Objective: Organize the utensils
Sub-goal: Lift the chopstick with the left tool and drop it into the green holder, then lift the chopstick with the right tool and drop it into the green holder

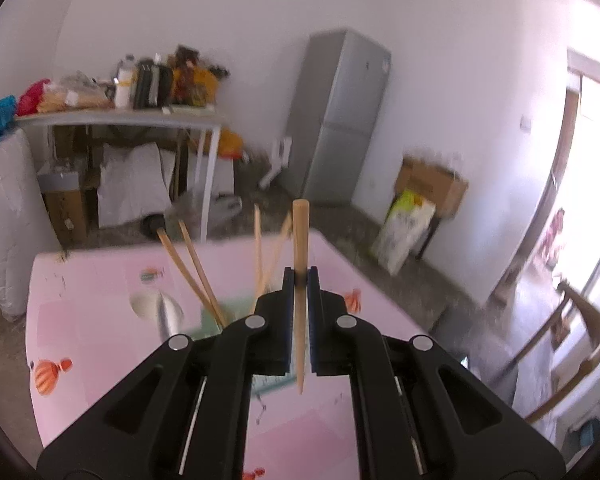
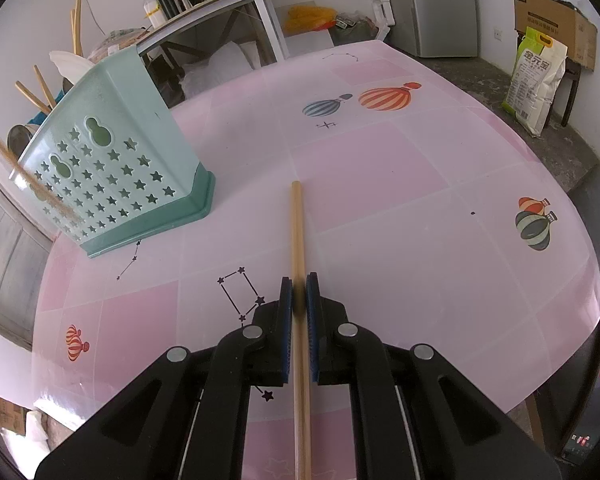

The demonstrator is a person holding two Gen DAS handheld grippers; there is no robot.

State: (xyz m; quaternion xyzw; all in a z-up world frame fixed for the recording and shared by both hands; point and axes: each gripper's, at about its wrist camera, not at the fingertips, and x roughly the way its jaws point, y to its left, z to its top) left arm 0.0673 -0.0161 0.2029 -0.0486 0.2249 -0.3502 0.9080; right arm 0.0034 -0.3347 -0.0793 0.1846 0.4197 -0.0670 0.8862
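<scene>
Left gripper (image 1: pixel 299 280) pinching chopstick (image 1: pixel 300 292), near-upright, tip down, held above table (image 1: pixel 100 300).

Holder (image 2: pixel 112 168) sits just below and left of left gripper; sticks (image 1: pixel 196 276) already lean in it.

Right gripper (image 2: pixel 299 292) pinching second chopstick (image 2: pixel 298 240), long axis pointing straight far, low over table.

In right view, holder lies far-left of right gripper, well apart.

We judge left hand nearer holder, so its drop comes first.

Table right of holder bare; room to swing.

Right edge well off.
</scene>
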